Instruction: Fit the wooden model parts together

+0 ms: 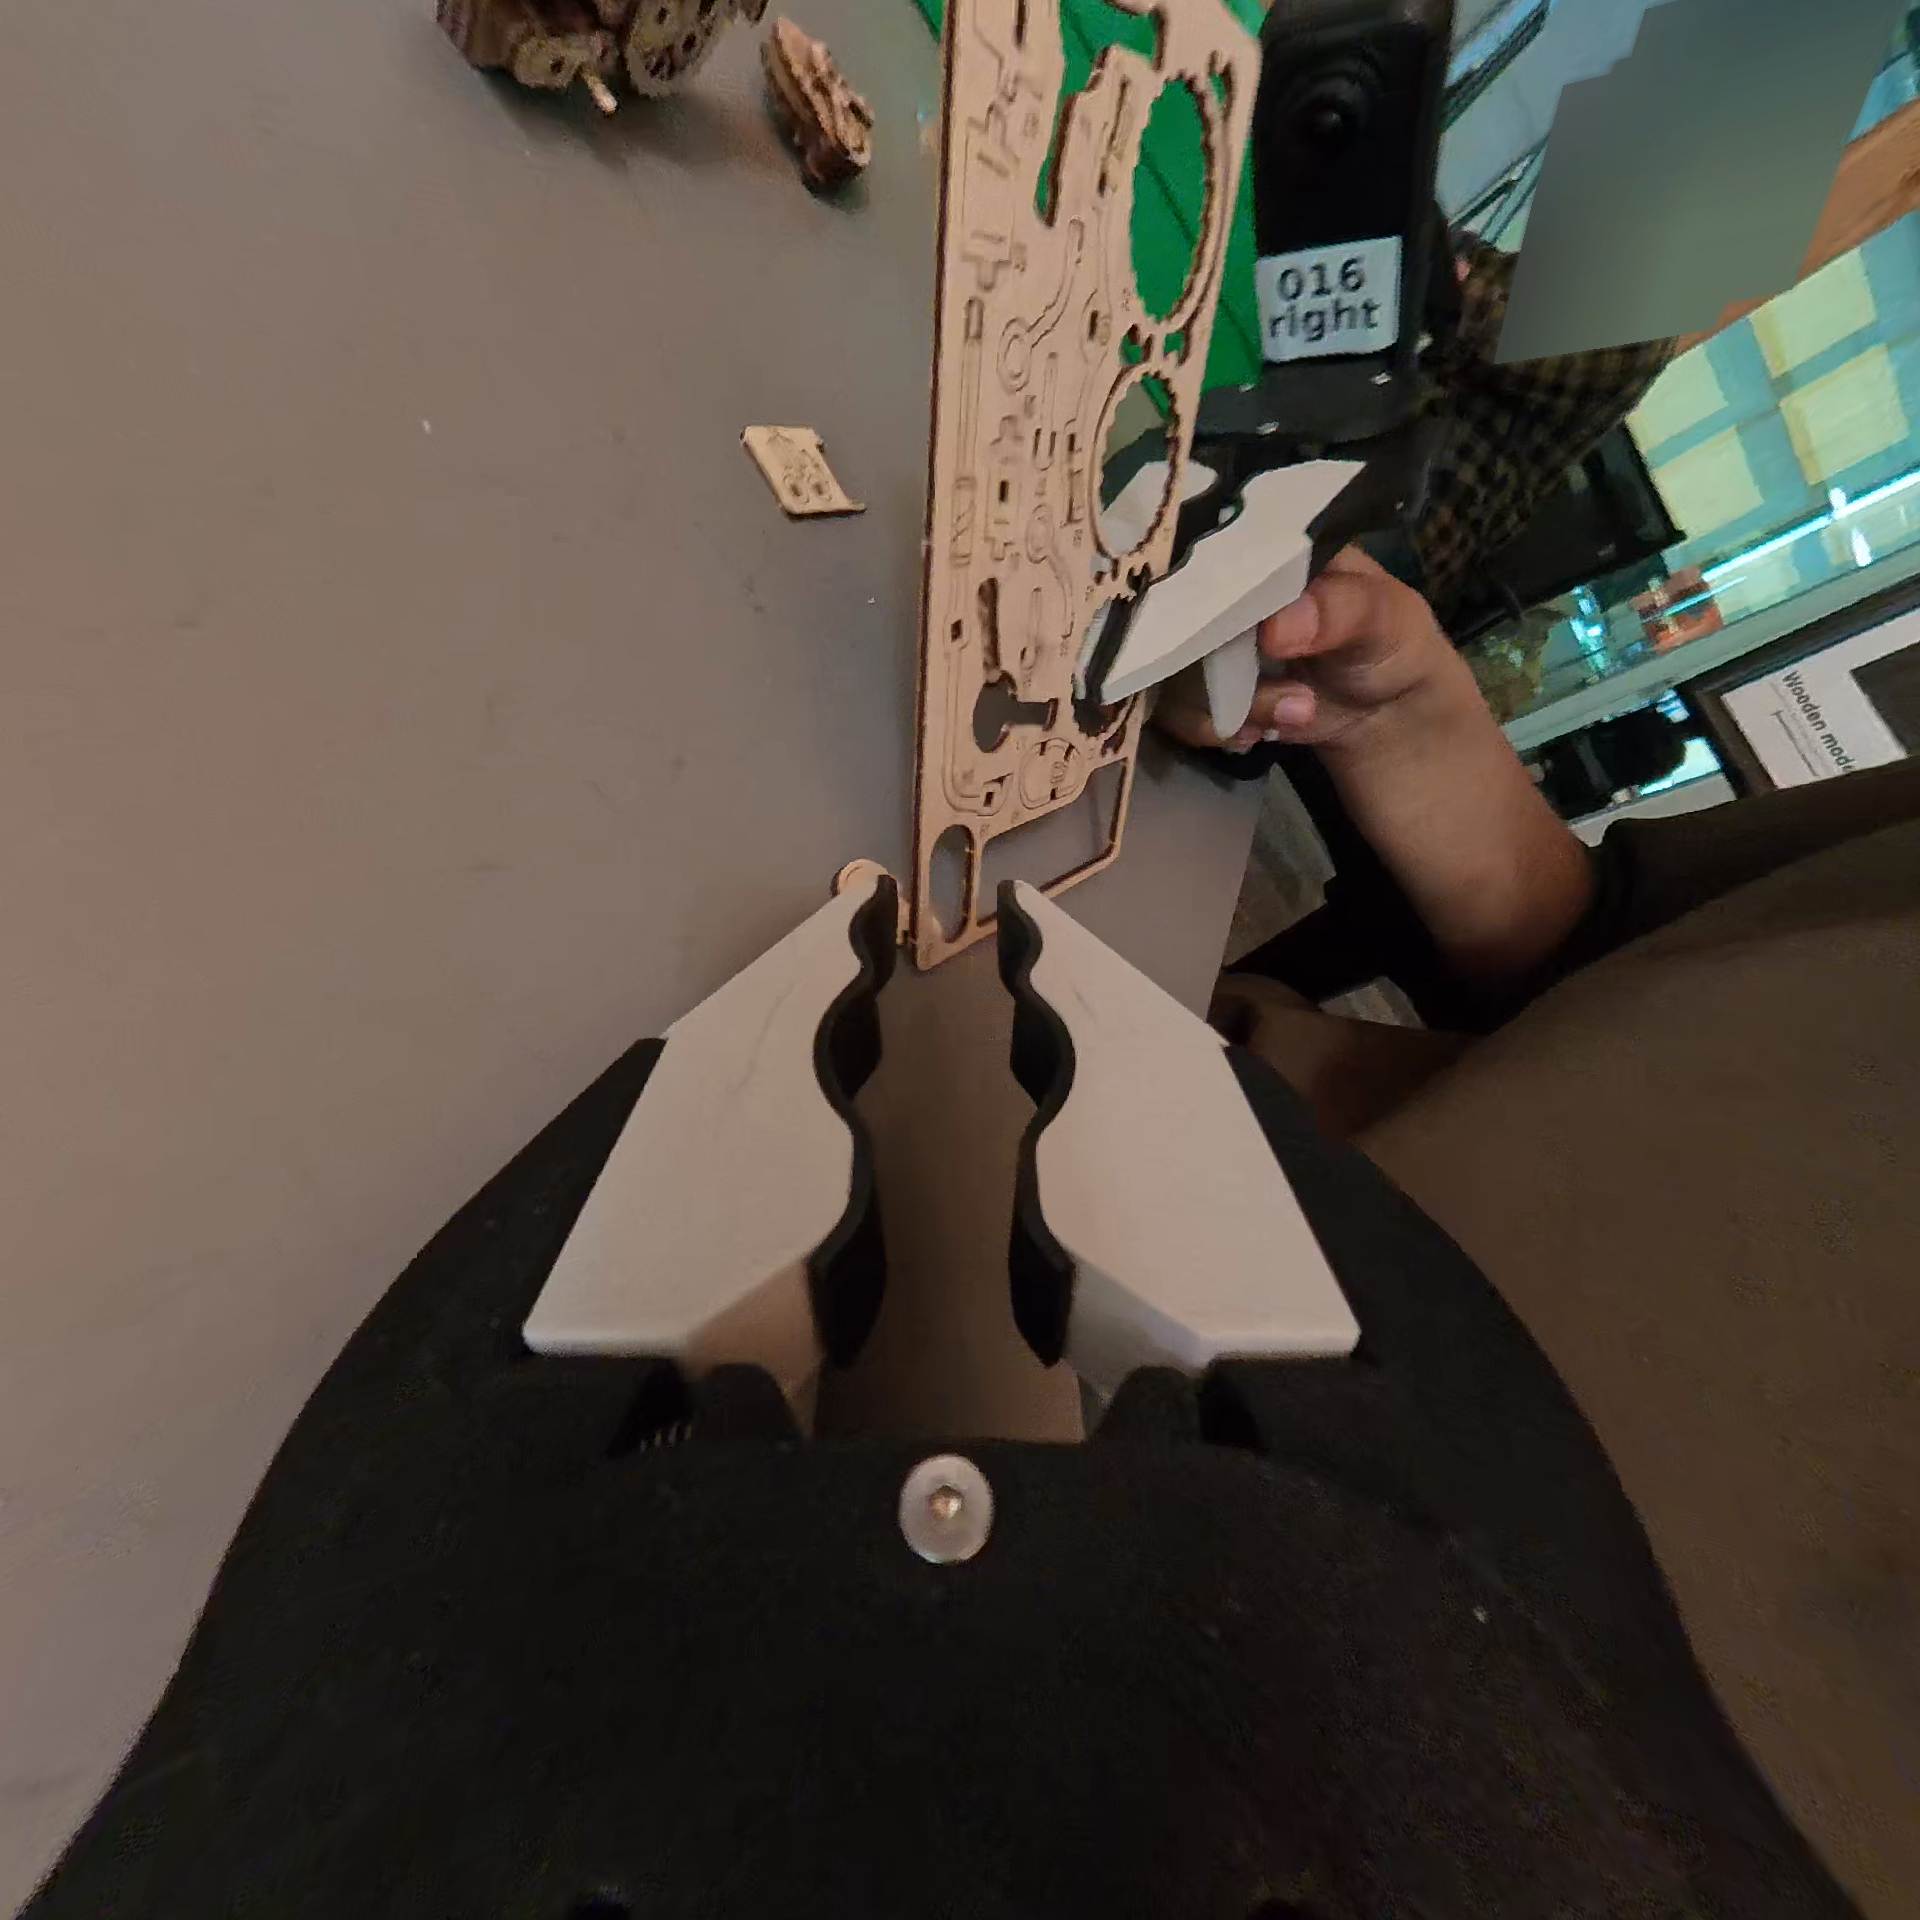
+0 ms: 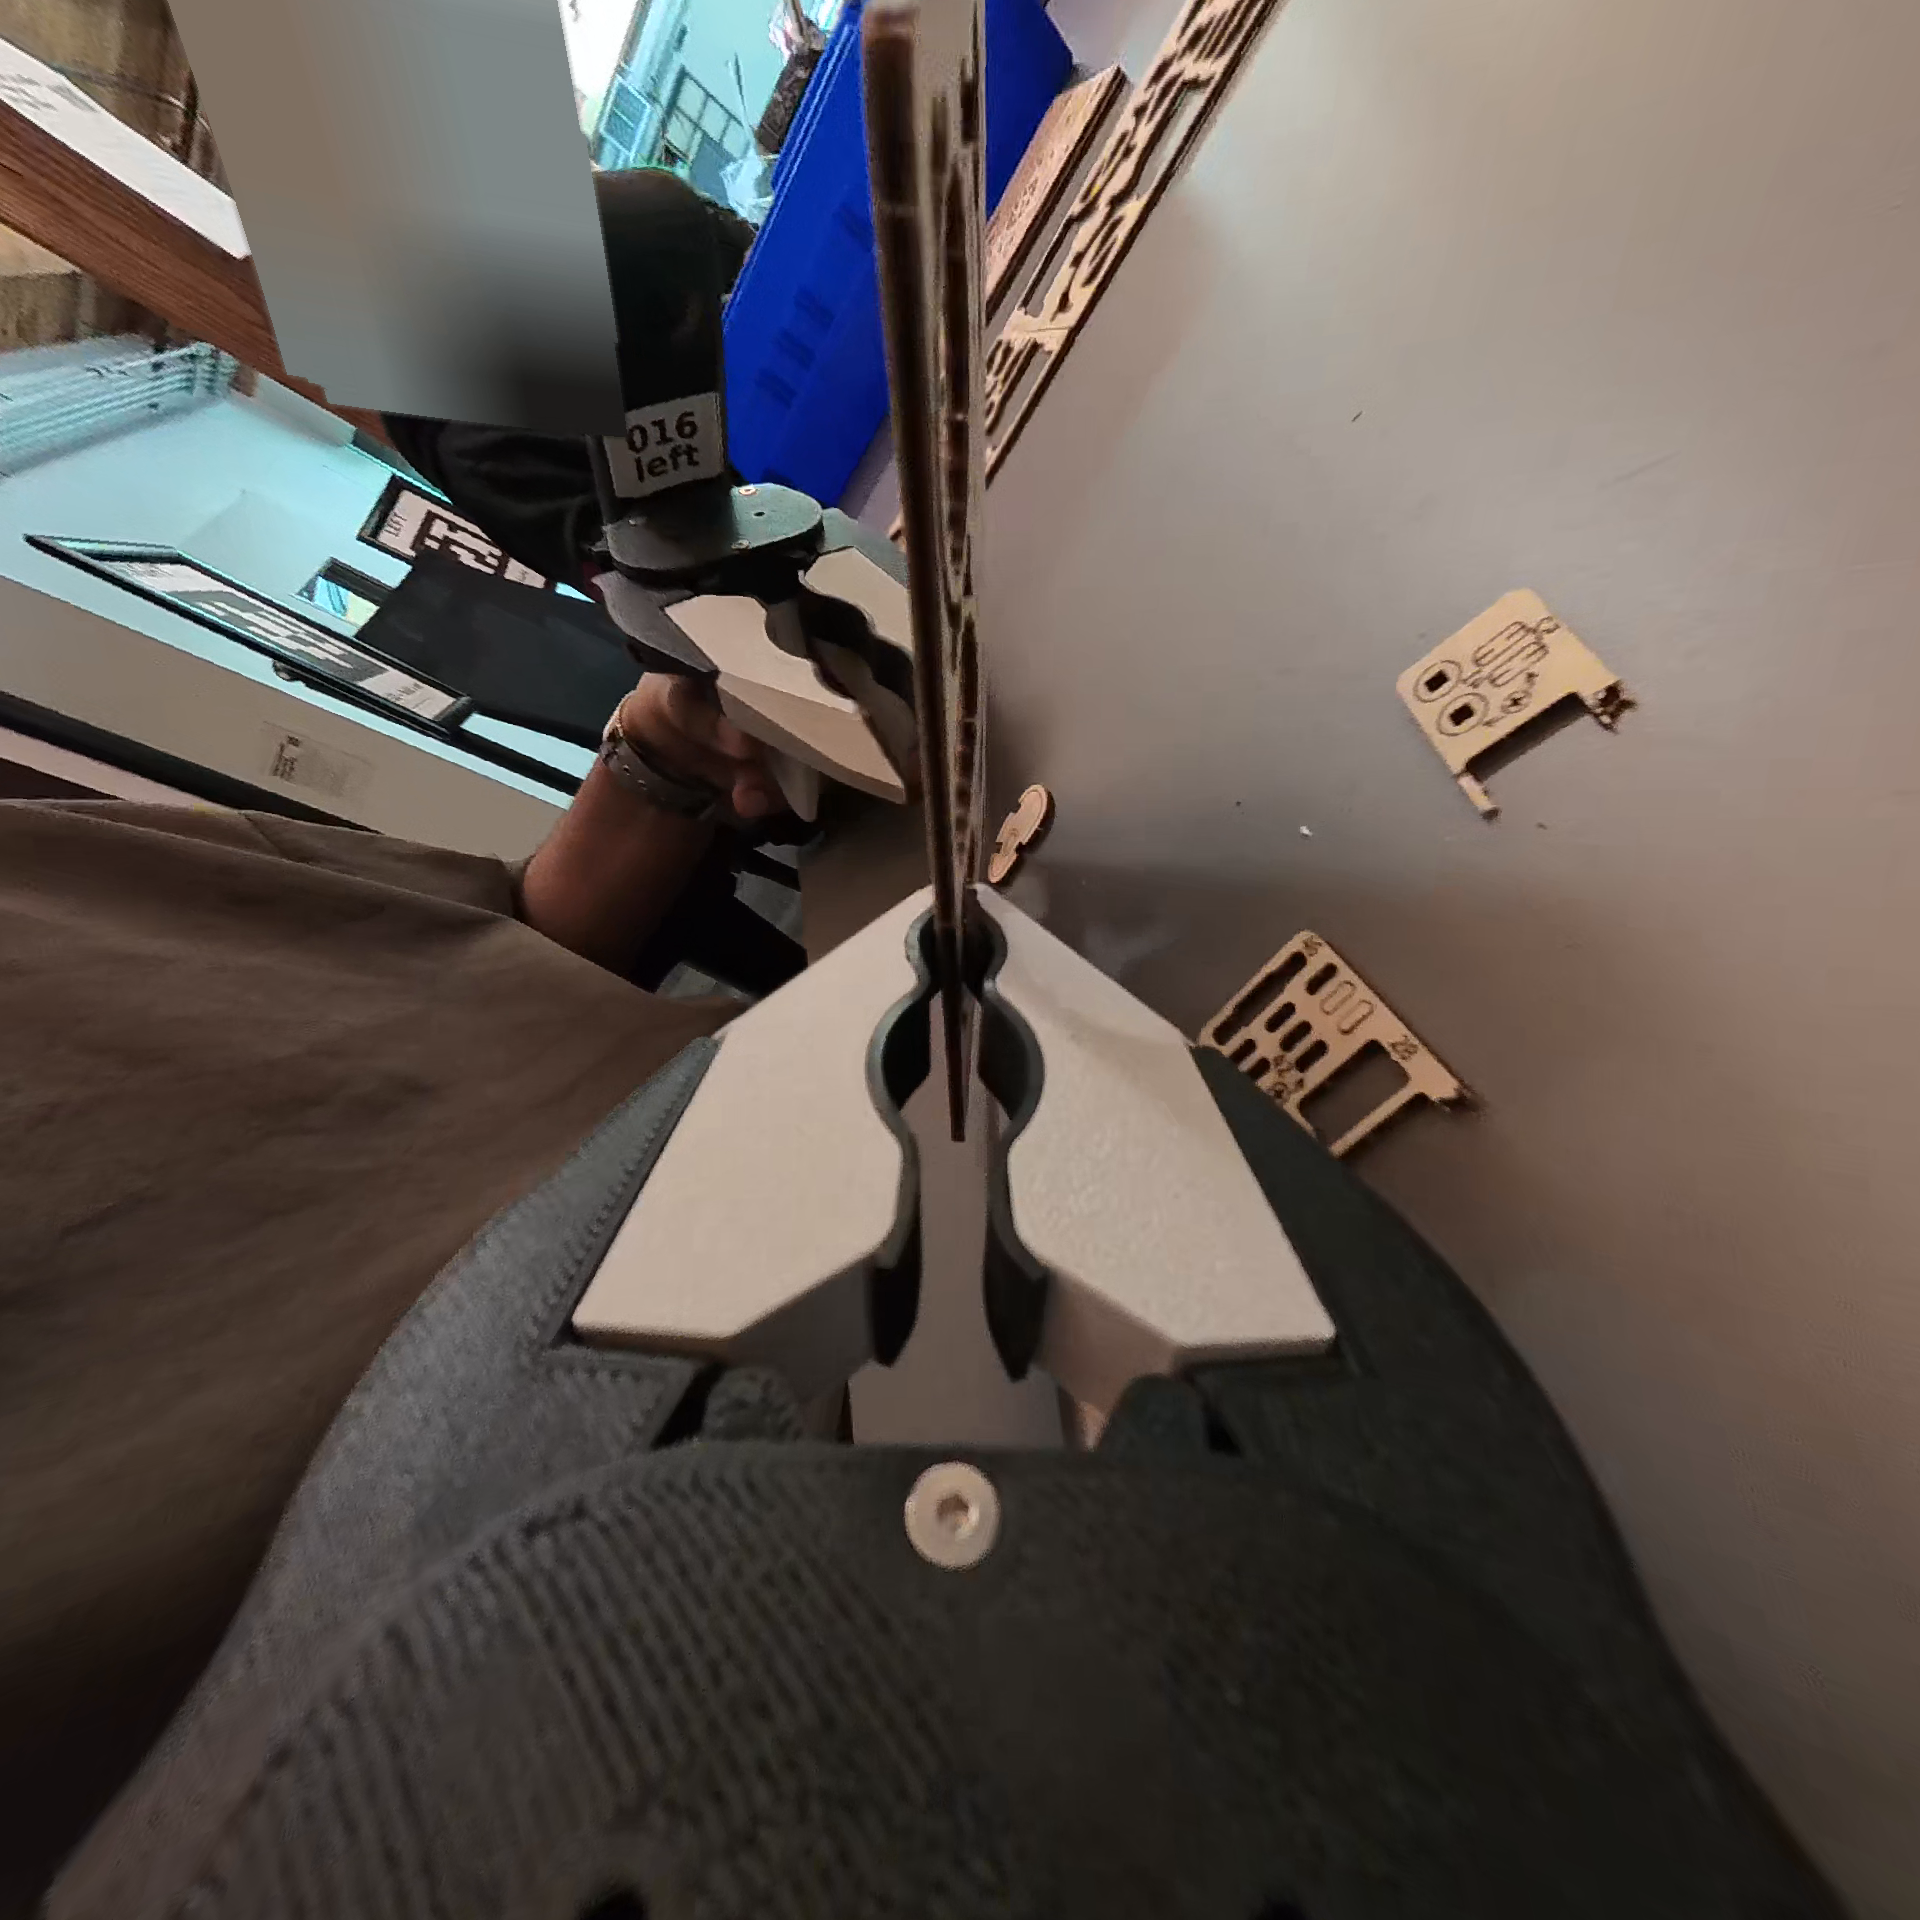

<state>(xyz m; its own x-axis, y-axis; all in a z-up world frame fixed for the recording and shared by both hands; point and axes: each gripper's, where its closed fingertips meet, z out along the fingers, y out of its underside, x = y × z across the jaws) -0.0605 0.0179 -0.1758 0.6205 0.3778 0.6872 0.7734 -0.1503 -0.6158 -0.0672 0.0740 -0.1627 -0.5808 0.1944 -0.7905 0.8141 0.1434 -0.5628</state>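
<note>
A thin laser-cut wooden sheet (image 1: 997, 416) with several parts cut into it is held on edge above the grey table (image 1: 416, 727). My right gripper (image 2: 951, 940) is shut on the sheet (image 2: 940, 520), which shows edge-on in the right wrist view. In the left wrist view, the right gripper (image 1: 1103, 675) grips the sheet's right edge. My left gripper (image 1: 945, 914) is open, its fingertips on either side of the sheet's lower corner, which sits close to the left finger. The left gripper also shows in the right wrist view (image 2: 896, 727), beside the sheet.
Loose wooden pieces lie on the table: a small card (image 1: 800, 483), a slotted piece (image 2: 1340, 1039), a small disc (image 2: 1023, 821). Two built wooden models (image 1: 582, 42) stand at the far side. A blue bin (image 2: 831, 312) and more sheets (image 2: 1091, 208) lie beyond. Left tips to right tips: about 7 centimetres. To the slotted piece (image 2: 1340, 1039): right tips about 7 centimetres, left tips about 12 centimetres.
</note>
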